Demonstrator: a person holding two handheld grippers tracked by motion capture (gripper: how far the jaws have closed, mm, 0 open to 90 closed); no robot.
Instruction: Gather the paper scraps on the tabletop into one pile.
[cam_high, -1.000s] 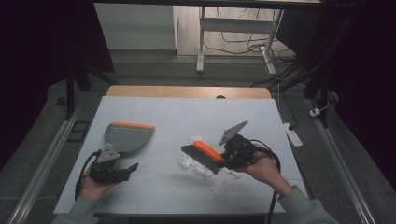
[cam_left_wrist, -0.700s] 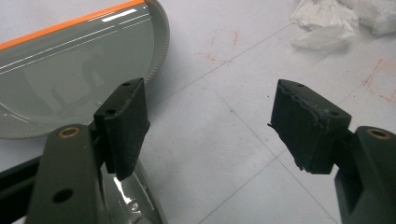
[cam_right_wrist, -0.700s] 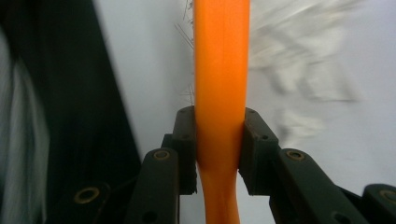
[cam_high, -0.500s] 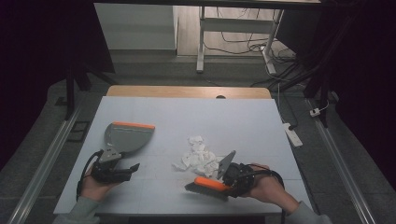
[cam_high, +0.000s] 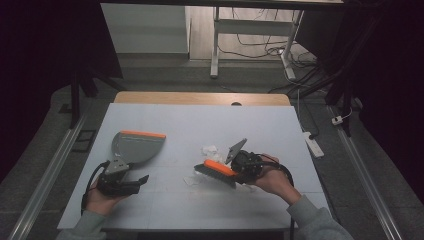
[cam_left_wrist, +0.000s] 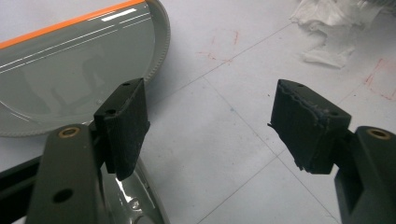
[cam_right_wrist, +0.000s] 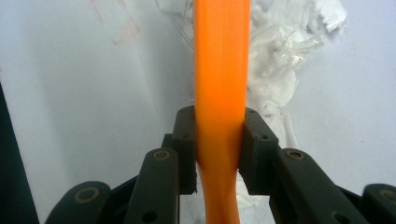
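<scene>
Right tool: clamped on the orange brush handle; bristles sit at the bench centre, with crumpled white paper at its 11 o'clock. A thin grip may let the brush twist and flick scraps past you.

Left tool: jaws wide, empty, at the bench's 8 o'clock.

Grey dustpan: orange lip, unheld, at 12 o'clock from your left tool. A sweep toward it could shove it away, spilling paper.

Glossy grey plastic dustpan, crumpled white paper, smooth orange brush
</scene>
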